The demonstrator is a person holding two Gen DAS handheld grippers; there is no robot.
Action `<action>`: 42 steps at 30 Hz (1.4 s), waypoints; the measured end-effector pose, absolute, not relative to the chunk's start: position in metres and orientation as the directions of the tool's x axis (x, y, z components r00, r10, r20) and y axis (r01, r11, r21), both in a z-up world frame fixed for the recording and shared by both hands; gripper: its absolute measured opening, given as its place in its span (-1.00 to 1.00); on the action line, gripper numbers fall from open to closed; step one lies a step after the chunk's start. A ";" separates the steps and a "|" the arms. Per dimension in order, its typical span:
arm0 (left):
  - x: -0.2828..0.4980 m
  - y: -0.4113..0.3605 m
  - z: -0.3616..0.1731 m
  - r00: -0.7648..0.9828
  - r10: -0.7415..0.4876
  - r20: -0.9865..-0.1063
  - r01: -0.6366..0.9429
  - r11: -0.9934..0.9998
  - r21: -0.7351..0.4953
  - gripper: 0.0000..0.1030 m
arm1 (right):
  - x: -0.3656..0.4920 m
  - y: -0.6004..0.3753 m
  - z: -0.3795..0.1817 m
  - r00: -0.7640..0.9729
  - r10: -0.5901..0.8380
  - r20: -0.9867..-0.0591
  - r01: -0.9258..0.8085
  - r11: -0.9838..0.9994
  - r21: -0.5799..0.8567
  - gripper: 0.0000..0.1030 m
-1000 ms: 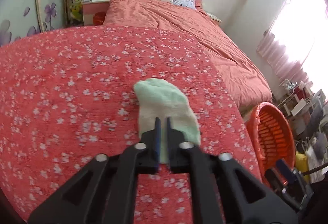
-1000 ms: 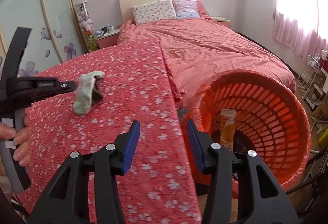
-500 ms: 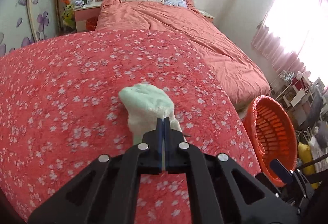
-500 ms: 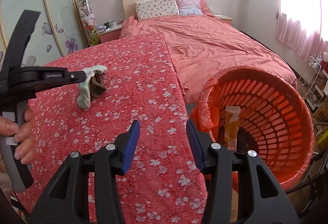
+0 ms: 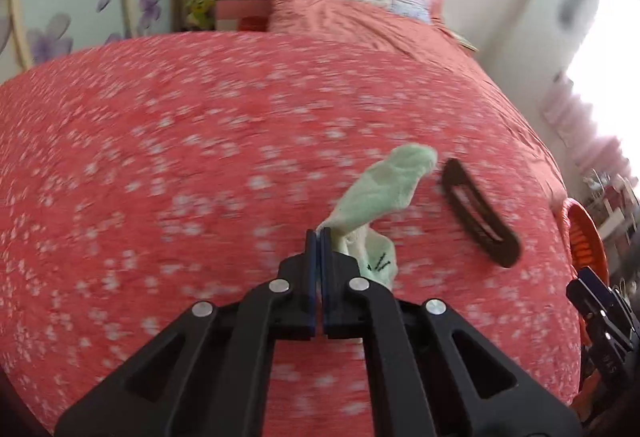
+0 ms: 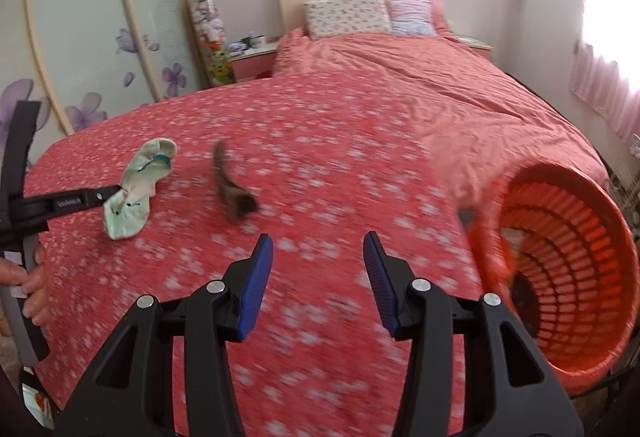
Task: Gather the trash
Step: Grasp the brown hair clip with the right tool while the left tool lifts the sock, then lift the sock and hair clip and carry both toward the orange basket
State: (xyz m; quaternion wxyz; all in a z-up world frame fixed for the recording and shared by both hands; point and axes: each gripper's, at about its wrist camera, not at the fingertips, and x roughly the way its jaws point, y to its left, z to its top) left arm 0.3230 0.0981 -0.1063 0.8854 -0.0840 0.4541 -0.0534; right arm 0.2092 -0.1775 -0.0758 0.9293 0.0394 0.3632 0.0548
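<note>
Beside the red flower-patterned bedspread (image 6: 320, 157), at its right edge, an orange slatted plastic basket (image 6: 576, 269) lies tipped with its mouth toward the camera; something pale shows inside near the left wall, too blurred to name. On the bedspread, a pale green sock (image 5: 380, 193) is pinched by the left gripper (image 5: 319, 249), whose blue-padded jaws are pressed together on the fabric, the sock hanging from them with its lower end on or just above the cover. Just beside the sock lies a dark brown oblong flat piece with slots (image 5: 478, 213), apart from both grippers. The right gripper (image 6: 318, 277) hovers over the bedspread with jaws spread wide, holding nothing, between the brown piece and the basket.
</note>
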 end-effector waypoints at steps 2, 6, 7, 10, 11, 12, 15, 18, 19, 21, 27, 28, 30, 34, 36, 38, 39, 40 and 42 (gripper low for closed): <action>0.324 0.111 -0.107 0.580 -0.156 -0.799 -0.016 0.979 -0.202 -0.73 | 0.218 -0.167 -0.077 0.722 0.153 -0.675 -0.095 0.988 0.123 -0.06; 0.325 0.119 -0.105 0.593 -0.142 -0.793 -0.035 0.979 -0.201 -0.21 | 0.247 -0.145 -0.078 0.703 0.179 -0.688 -0.128 0.984 0.126 0.00; 0.326 0.120 -0.104 0.592 -0.142 -0.793 -0.029 0.980 -0.197 -0.18 | 0.251 -0.142 -0.078 0.703 0.175 -0.689 -0.131 0.985 0.117 0.01; 0.329 0.119 -0.103 0.589 -0.147 -0.795 -0.025 0.979 -0.200 -0.13 | 0.271 -0.131 -0.080 0.696 0.148 -0.703 -0.136 0.988 0.074 0.08; 0.329 0.118 -0.103 0.587 -0.149 -0.796 -0.024 0.979 -0.201 -0.10 | 0.277 -0.129 -0.081 0.686 0.152 -0.712 -0.142 0.987 0.074 0.09; 0.330 0.118 -0.103 0.586 -0.152 -0.796 -0.021 0.979 -0.202 -0.09 | 0.283 -0.126 -0.083 0.672 0.161 -0.723 -0.151 0.985 0.079 0.09; 0.334 0.111 -0.106 0.579 -0.150 -0.801 -0.017 0.981 -0.196 -0.07 | 0.297 -0.121 -0.092 0.629 0.174 -0.758 -0.170 0.982 0.084 0.08; 0.337 0.106 -0.108 0.573 -0.159 -0.804 -0.010 0.980 -0.201 -0.07 | 0.299 -0.118 -0.099 0.604 0.198 -0.772 -0.199 0.975 0.094 -0.26; 0.337 0.105 -0.109 0.572 -0.161 -0.804 -0.008 0.979 -0.202 -0.07 | 0.294 -0.117 -0.099 0.614 0.198 -0.764 -0.206 0.975 0.087 -0.31; 0.338 0.100 -0.109 0.572 -0.170 -0.802 -0.004 0.978 -0.210 -0.07 | 0.283 -0.120 -0.097 0.621 0.207 -0.756 -0.215 0.972 0.090 -0.61; 0.335 0.092 -0.110 0.584 -0.209 -0.784 0.005 0.967 -0.254 -0.06 | 0.260 -0.136 -0.097 0.636 0.167 -0.754 -0.154 0.984 0.088 -0.64; 0.335 0.090 -0.110 0.587 -0.215 -0.780 0.008 0.966 -0.260 -0.06 | 0.256 -0.137 -0.098 0.643 0.158 -0.750 -0.149 0.986 0.080 -0.64; 0.335 0.083 -0.110 0.589 -0.222 -0.777 0.016 0.964 -0.264 -0.06 | 0.252 -0.139 -0.098 0.646 0.160 -0.747 -0.147 0.986 0.083 -0.64; 0.339 0.066 -0.113 0.583 -0.223 -0.782 0.037 0.968 -0.248 -0.13 | 0.253 -0.140 -0.099 0.650 0.172 -0.740 -0.149 0.984 0.098 -0.63; 0.340 0.061 -0.115 0.577 -0.229 -0.784 0.046 0.967 -0.249 -0.25 | 0.253 -0.140 -0.099 0.658 0.175 -0.733 -0.149 0.984 0.101 -0.63; 0.341 0.057 -0.117 0.578 -0.221 -0.786 0.046 0.970 -0.238 -0.32 | 0.253 -0.145 -0.099 0.654 0.184 -0.733 -0.146 0.982 0.116 -0.62; 0.340 0.056 -0.118 0.585 -0.207 -0.784 0.046 0.974 -0.223 -0.34 | 0.253 -0.147 -0.100 0.652 0.192 -0.733 -0.146 0.981 0.127 -0.62; 0.340 0.054 -0.118 0.589 -0.195 -0.784 0.046 0.977 -0.208 -0.37 | 0.253 -0.149 -0.101 0.651 0.198 -0.733 -0.146 0.980 0.135 -0.62; 0.339 0.052 -0.119 0.596 -0.177 -0.784 0.048 0.981 -0.186 -0.40 | 0.253 -0.149 -0.101 0.650 0.201 -0.733 -0.145 0.979 0.140 -0.62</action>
